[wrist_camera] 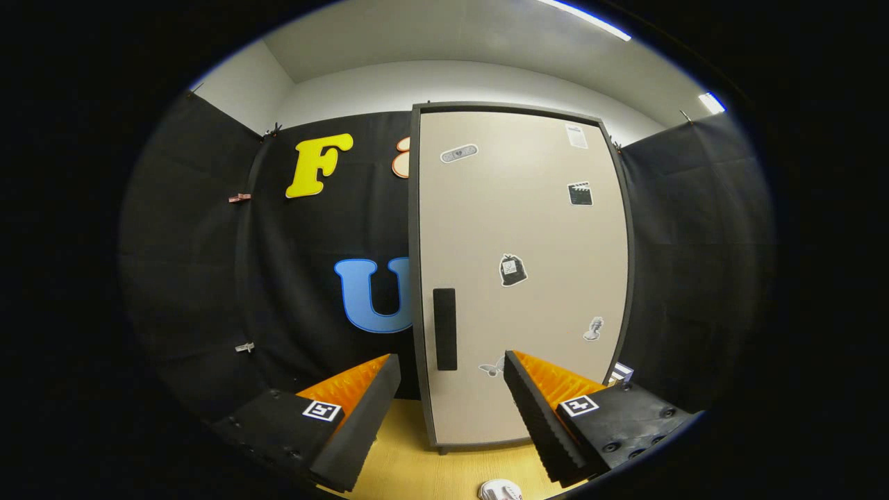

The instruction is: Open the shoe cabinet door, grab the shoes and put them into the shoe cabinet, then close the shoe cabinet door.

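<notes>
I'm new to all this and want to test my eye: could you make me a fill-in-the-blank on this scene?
1. The shoe cabinet door is ____.
2. The fingers of the hand-held gripper stand ____, holding nothing.
3. The dark handle lies ____ the fingers.
4. The floor is made of ____.

Answers: shut; open; beyond; wood

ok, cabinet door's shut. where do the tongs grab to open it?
Take the dark vertical handle near the left edge of the shoe cabinet door. It is a tall, narrow bar, so come straight on with one finger each side. The tongs are open just ahead of it, touching nothing. Likely hinged on the right, though no hinges show.
</notes>
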`<move>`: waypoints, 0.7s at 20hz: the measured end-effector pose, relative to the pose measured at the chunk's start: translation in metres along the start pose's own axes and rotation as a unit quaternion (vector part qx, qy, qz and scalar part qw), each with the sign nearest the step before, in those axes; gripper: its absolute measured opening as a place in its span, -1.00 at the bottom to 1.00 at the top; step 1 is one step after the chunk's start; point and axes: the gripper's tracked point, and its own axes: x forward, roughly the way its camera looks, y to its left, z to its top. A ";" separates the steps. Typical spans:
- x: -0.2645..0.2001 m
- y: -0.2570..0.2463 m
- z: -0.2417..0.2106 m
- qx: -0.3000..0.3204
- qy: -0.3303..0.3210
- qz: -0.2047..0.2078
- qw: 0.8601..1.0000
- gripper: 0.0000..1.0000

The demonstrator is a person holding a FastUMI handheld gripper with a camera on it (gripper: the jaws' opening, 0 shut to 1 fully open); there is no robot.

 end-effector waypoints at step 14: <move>0.127 0.004 -0.022 0.002 0.011 -0.026 1.000 0.95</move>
